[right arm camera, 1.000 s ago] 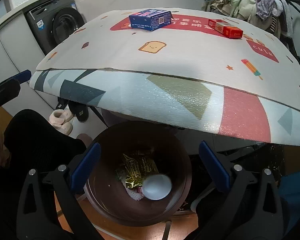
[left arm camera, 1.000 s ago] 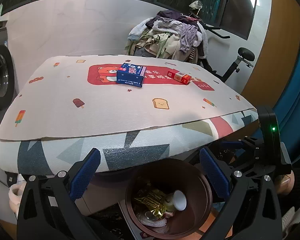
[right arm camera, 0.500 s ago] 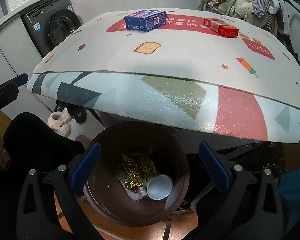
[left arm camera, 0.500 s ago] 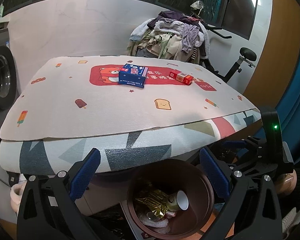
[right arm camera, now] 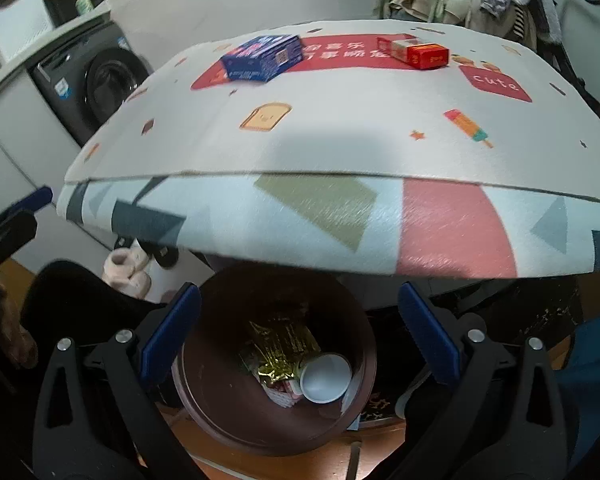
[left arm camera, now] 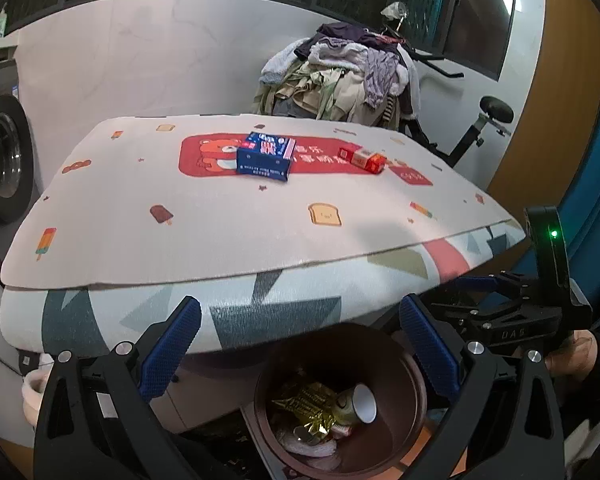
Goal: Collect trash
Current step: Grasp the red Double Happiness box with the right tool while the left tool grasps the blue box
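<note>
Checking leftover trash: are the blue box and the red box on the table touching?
Apart. The right wrist view shows bare mat between the blue box and the red box.

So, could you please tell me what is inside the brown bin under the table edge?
The brown bin holds a gold foil wrapper and a white paper cup; anything beneath them is covered.

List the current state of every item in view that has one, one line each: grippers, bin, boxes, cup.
left gripper: open, empty, above the bin
right gripper: open, empty, above the bin
brown bin: on the floor, uncovered, holding trash
paper cup: in the bin, tipped over
gold wrapper: crumpled, in the bin
blue box: flat on the table
red box: flat on the table
</note>
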A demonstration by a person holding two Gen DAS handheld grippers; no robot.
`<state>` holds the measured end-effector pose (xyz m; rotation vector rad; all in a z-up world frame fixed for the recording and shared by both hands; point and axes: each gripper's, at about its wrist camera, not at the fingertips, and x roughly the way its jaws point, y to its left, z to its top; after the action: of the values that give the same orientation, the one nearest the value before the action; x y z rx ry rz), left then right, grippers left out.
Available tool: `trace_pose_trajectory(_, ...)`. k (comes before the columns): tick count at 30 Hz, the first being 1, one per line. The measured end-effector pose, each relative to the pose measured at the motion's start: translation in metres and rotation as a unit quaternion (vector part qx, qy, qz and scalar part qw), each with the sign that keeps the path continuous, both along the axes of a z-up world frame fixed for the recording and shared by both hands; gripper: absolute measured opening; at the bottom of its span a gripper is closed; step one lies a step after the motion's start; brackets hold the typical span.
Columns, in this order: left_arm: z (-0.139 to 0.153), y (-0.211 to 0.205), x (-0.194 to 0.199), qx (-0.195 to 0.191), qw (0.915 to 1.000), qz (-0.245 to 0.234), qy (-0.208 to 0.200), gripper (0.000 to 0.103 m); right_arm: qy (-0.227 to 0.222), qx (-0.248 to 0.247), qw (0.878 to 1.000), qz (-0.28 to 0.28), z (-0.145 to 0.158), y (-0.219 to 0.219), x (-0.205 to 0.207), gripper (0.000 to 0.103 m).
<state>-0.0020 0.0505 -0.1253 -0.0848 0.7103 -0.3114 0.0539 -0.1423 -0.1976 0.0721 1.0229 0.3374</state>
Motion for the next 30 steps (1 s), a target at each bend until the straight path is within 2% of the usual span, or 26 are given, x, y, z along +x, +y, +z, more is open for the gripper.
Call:
trace_pose_trajectory(8,0.027,0.010,0.037,0.003,0.9997,0.003,-0.023,0.097,-0.026,0.011,0.999,-0.028,0.026,-0.029,0.031,0.097)
trace_pose_trajectory(16,0.043,0.016,0.087,-0.011,0.9996,0.010,-0.023,0.097,-0.060,0.011,0.996,-0.067,0.052,-0.062,0.096,0.097)
trace_pose_trajectory(22,0.032,0.016,0.130,-0.024,0.9997,0.006,0.003,0.097,-0.088,-0.032,0.994,-0.061,0.059,-0.063,0.165,0.097)
trace_pose_trajectory(30,0.025,0.003,0.191,0.004,0.9996,-0.027,0.007,0.097,-0.064,-0.097,0.993,-0.013,0.032,-0.049,0.264,0.097)
